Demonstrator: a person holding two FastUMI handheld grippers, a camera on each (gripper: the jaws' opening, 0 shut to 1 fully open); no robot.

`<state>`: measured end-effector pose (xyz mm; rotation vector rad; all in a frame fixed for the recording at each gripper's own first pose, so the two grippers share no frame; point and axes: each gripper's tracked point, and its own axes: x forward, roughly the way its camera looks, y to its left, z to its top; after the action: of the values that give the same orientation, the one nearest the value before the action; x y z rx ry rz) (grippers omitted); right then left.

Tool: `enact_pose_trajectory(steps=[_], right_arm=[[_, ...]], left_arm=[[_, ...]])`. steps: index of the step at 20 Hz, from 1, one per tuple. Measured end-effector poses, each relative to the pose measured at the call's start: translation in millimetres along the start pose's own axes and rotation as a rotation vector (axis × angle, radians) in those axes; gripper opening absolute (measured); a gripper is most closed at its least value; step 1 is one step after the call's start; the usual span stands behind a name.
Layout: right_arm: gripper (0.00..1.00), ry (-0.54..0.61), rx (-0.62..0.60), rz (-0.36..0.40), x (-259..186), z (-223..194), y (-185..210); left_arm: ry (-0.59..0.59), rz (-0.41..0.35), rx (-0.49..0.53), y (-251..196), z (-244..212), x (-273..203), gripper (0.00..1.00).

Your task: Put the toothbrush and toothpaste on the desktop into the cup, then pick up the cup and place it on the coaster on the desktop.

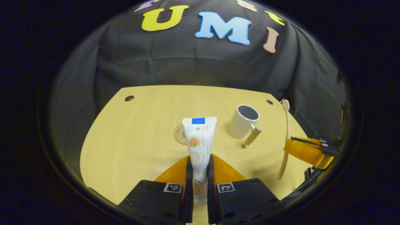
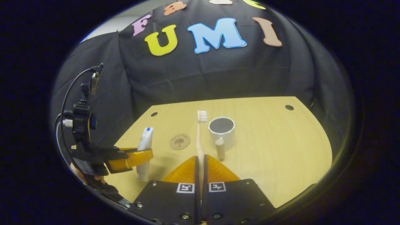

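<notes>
Left gripper [image 1: 198,175] clamped on toothpaste [image 1: 199,140] low on tube, held upright above desktop [image 1: 131,150]. Right gripper [image 2: 200,173] pinched on toothbrush [image 2: 200,137] handle, bristles up. Cup [image 2: 222,129] stands between, apparently empty – interior dim. Coaster [image 2: 180,141] lies left of cup, bare. Risks: tall tube may swing and clip rim, tipping cup – both grippers converging on one mouth could collide.

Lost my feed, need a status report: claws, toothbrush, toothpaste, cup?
Left claw shut on toothpaste. Right claw shut on toothbrush. Cup empty, off the coaster. Path clear.
</notes>
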<state>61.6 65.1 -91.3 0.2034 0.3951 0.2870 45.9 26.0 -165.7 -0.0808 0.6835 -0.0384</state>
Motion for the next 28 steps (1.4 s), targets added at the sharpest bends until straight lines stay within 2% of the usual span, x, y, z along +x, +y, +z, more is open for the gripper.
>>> enact_pose_trajectory(steps=[7,17,21,25,26,28], right_arm=[[0.02,-0.176,-0.050,-0.002,32,66,-5],[0.02,-0.319,-0.085,-0.019,102,127,-28],[0.02,-0.359,-0.134,-0.046,130,132,-40],[0.02,-0.295,-0.201,-0.087,155,105,-57],[0.07,-0.286,-0.203,-0.090,158,100,-58],[0.03,-0.266,-0.223,-0.105,161,91,-60]], left_arm=[[-0.229,0.002,-0.007,-10,76,2,0.26],[-0.375,0.002,-0.005,-16,126,16,0.24],[-0.388,0.005,-0.020,-15,133,18,0.26],[-0.382,0.008,-0.029,-15,132,19,0.24],[-0.382,0.010,-0.030,-16,132,19,0.25],[-0.381,0.011,-0.027,-16,132,20,0.24]])
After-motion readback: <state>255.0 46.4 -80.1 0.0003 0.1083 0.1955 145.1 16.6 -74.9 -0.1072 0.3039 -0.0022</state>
